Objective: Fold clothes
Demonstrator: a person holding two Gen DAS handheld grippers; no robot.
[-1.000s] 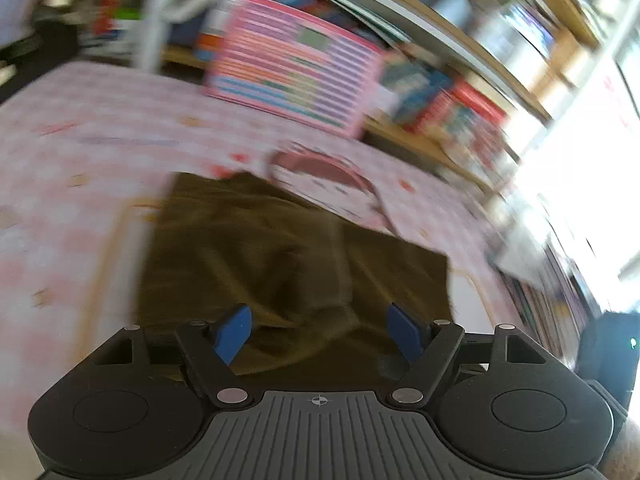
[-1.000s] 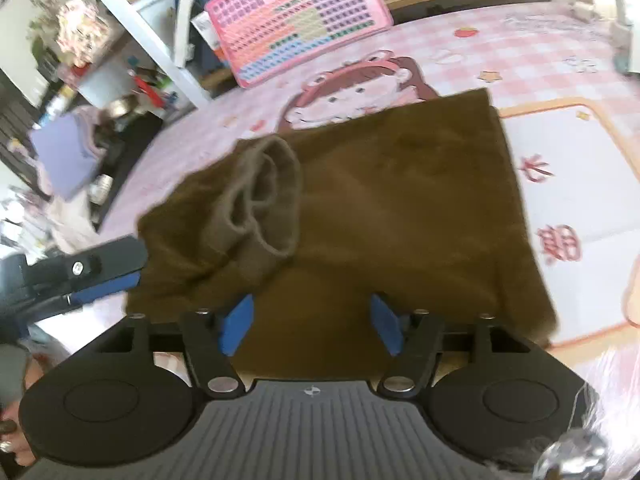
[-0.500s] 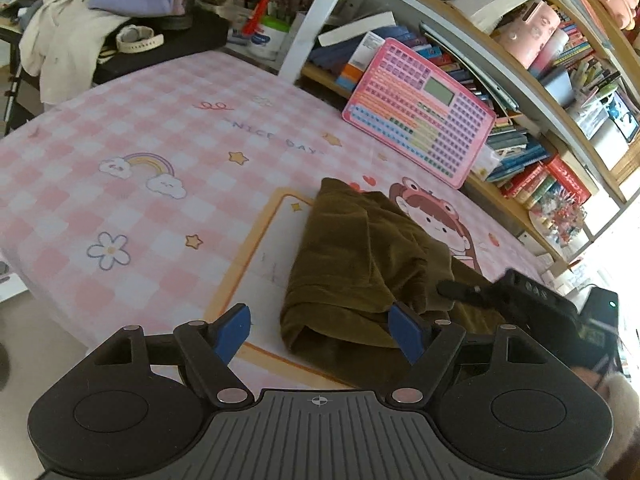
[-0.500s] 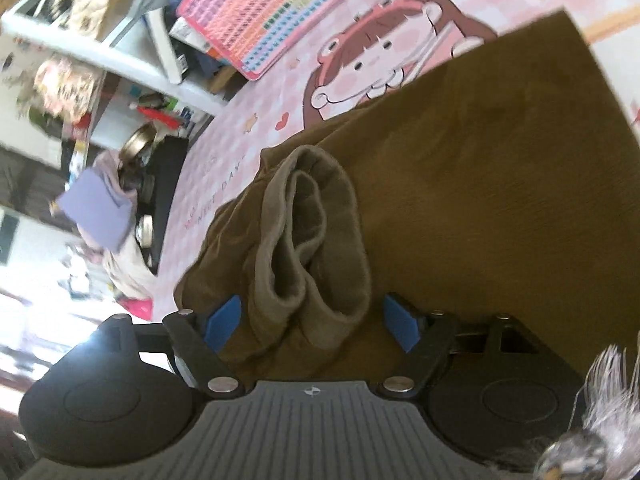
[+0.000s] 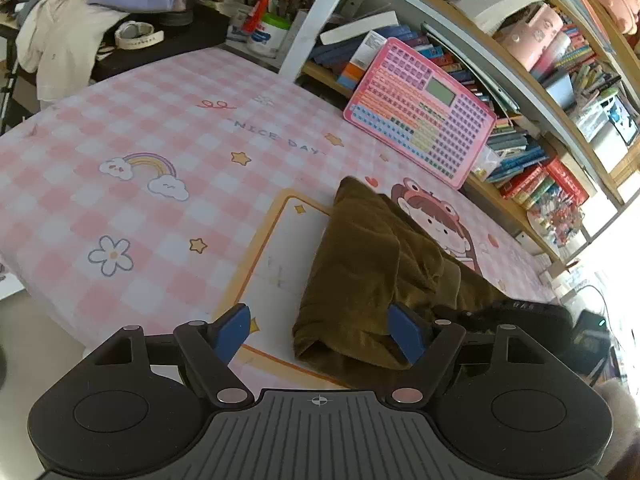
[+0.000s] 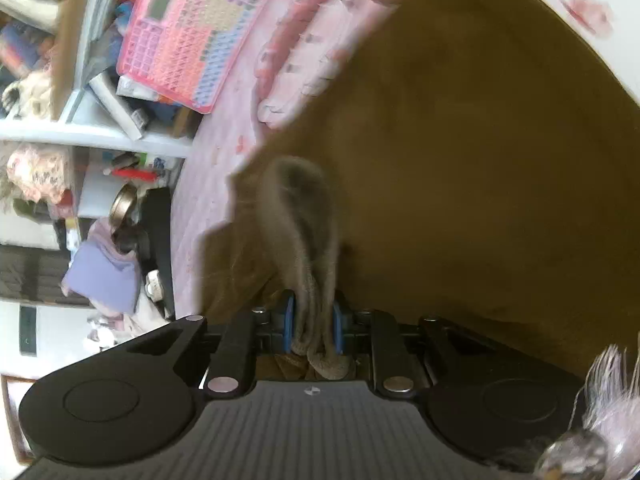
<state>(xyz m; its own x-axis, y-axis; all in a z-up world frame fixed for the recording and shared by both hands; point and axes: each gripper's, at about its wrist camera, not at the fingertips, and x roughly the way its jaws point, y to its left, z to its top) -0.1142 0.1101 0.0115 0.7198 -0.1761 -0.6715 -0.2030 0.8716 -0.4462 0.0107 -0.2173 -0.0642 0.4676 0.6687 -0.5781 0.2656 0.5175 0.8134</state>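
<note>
A brown garment (image 5: 372,264) lies partly folded on the pink checked cloth (image 5: 132,136). My left gripper (image 5: 320,330) is open and empty, just above the garment's near left corner. My right gripper (image 6: 313,322) is shut on the garment's grey-brown ribbed cuff (image 6: 304,240), which bunches between its blue pads (image 6: 287,320). The rest of the garment (image 6: 460,160) spreads out beyond the cuff. The right gripper's black body (image 5: 520,312) shows over the garment in the left wrist view.
A pink toy keyboard (image 5: 420,108) leans against a bookshelf (image 5: 520,80) at the back; it also shows in the right wrist view (image 6: 192,32). A dark side table (image 5: 152,44) with clothes and jars stands at the far left. The table edge (image 5: 36,292) lies near left.
My right gripper moved in over the ribbed cuff and shut on it. My left gripper pulled back and left off the garment and stays open.
</note>
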